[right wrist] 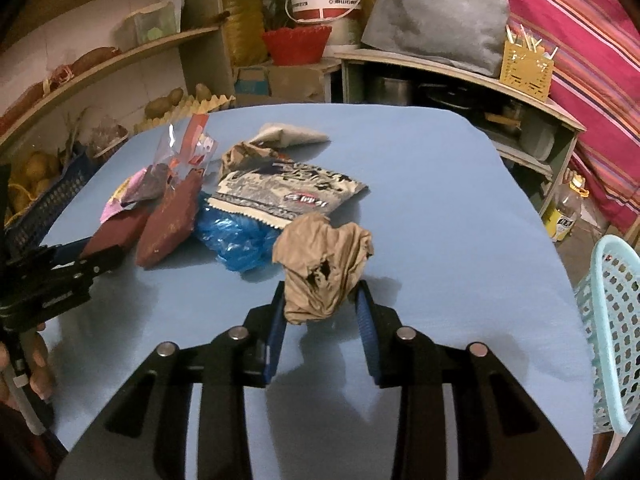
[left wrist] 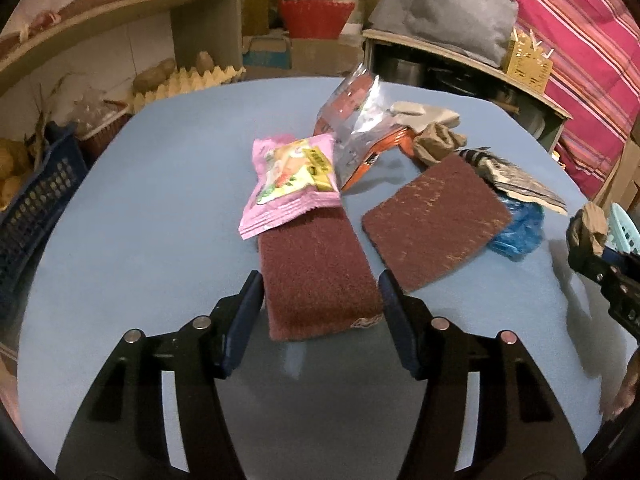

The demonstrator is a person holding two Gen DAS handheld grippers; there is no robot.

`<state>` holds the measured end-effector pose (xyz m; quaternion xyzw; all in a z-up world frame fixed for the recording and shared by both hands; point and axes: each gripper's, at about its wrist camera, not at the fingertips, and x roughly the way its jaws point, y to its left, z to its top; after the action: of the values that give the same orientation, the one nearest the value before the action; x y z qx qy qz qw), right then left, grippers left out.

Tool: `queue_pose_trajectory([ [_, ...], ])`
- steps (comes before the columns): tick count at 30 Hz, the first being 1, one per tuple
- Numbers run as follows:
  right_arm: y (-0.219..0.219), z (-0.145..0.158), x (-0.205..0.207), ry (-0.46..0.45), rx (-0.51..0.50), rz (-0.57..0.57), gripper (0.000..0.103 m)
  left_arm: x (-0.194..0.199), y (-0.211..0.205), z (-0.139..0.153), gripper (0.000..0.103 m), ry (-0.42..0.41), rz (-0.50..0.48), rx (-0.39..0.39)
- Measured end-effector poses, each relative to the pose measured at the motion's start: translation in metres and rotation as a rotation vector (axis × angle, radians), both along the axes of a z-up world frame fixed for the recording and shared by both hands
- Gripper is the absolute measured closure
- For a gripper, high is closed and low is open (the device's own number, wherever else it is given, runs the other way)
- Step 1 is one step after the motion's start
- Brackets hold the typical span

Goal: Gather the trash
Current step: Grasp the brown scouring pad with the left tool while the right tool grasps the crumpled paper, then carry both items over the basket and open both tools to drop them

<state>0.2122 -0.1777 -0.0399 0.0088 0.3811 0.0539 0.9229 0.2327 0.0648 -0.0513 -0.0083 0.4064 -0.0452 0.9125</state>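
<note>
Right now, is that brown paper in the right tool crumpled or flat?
Crumpled. The brown paper is a creased, torn wad pinched between the right tool's pads, lifted off the blue table.

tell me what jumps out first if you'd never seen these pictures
The right tongs pinch a crumpled brown paper wad above the blue table. The left tongs straddle a maroon scouring pad whose far end lies under a pink snack wrapper, in front of the wrapper heap.

Left tool (left wrist: 322, 292) straddling brown scouring pad (left wrist: 318, 280), pink wrapper (left wrist: 292, 184) atop
</note>
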Motion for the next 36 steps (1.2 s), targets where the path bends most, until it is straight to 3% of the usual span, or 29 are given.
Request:
queue_pose_trajectory([
  [13, -0.052, 0.021, -0.020, -0.067, 0.043, -0.054, 0.070, -0.030, -0.060, 0.059, 0.045, -0.176, -0.063, -0.008],
  [23, -0.111, 0.041, -0.042, -0.146, 0.051, -0.100, 0.070, -0.033, -0.127, 0.071, 0.045, -0.227, -0.126, 0.001],
  [36, -0.216, 0.052, -0.069, -0.199, 0.025, -0.284, 0.070, -0.033, -0.238, 0.084, 0.045, -0.263, -0.266, -0.038],
])
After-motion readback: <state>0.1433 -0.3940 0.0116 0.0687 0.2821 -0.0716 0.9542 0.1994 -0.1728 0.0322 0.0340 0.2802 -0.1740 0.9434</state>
